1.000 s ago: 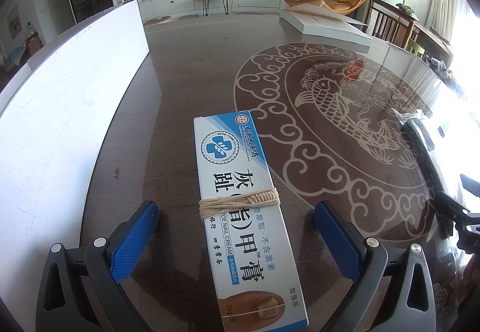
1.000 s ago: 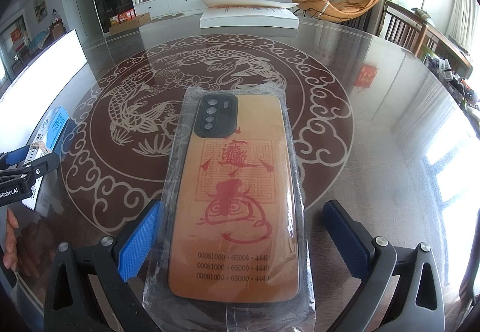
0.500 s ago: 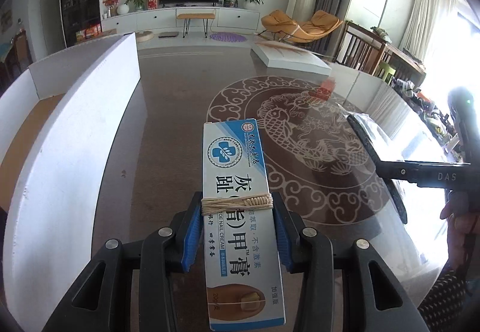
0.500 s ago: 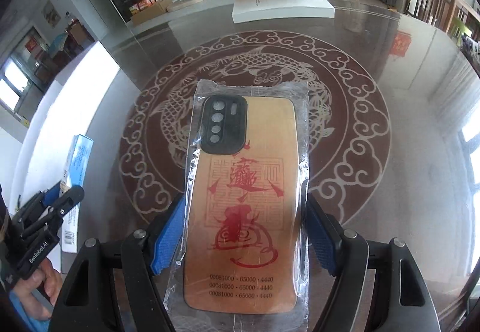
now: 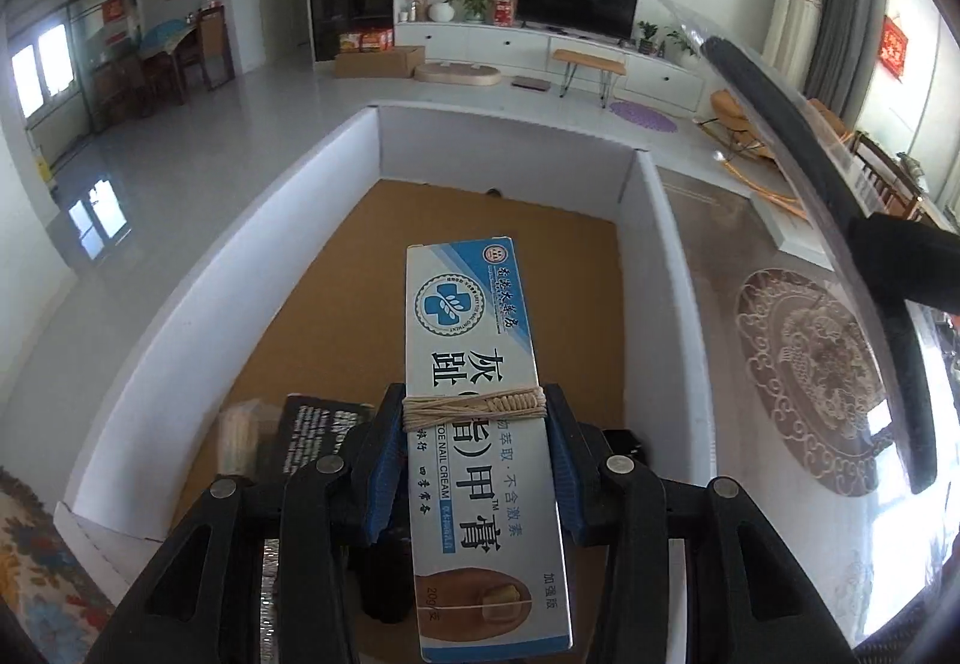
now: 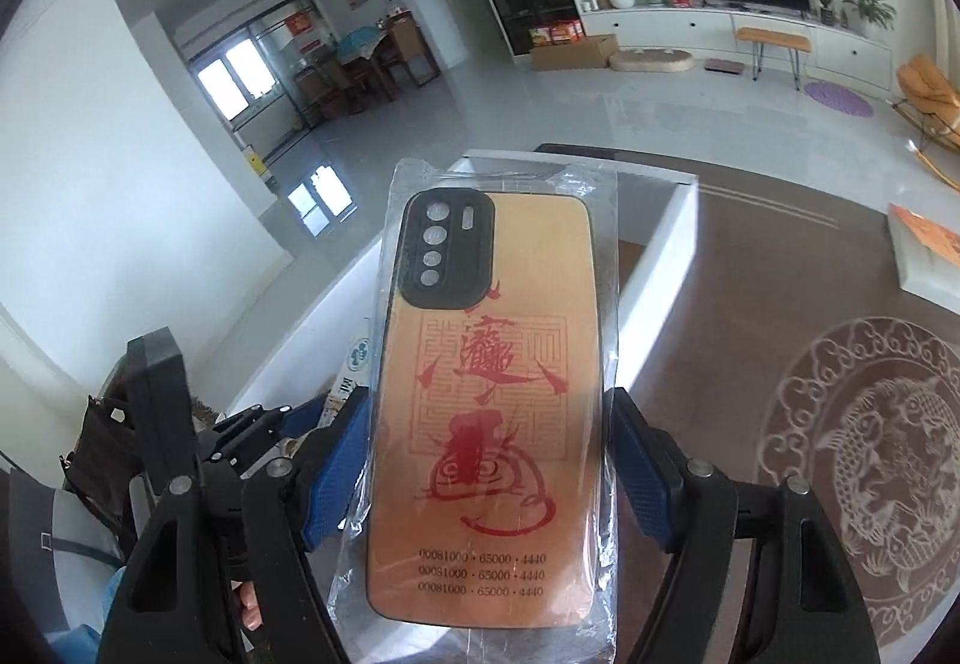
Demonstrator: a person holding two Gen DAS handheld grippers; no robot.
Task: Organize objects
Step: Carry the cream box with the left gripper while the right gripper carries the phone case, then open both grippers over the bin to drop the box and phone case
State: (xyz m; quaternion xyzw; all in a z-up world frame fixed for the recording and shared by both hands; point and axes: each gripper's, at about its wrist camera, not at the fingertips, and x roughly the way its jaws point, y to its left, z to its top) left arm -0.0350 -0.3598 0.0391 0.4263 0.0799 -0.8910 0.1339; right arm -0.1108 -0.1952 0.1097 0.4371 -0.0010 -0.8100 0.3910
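The long white-and-blue cardboard nail-cream box (image 5: 480,424) hangs above the open white-walled carton with a brown floor (image 5: 651,268). Inside that carton, at its near end, lie a black printed packet (image 5: 315,424) and a pale bundle (image 5: 240,439). Right of the carton, the bagged orange phone case (image 6: 486,412) hangs over the dark patterned tabletop (image 6: 750,316).

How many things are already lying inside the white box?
3 at least: a pale packet and a black box near the left wall, a dark item on the right; the cream box may hide more.
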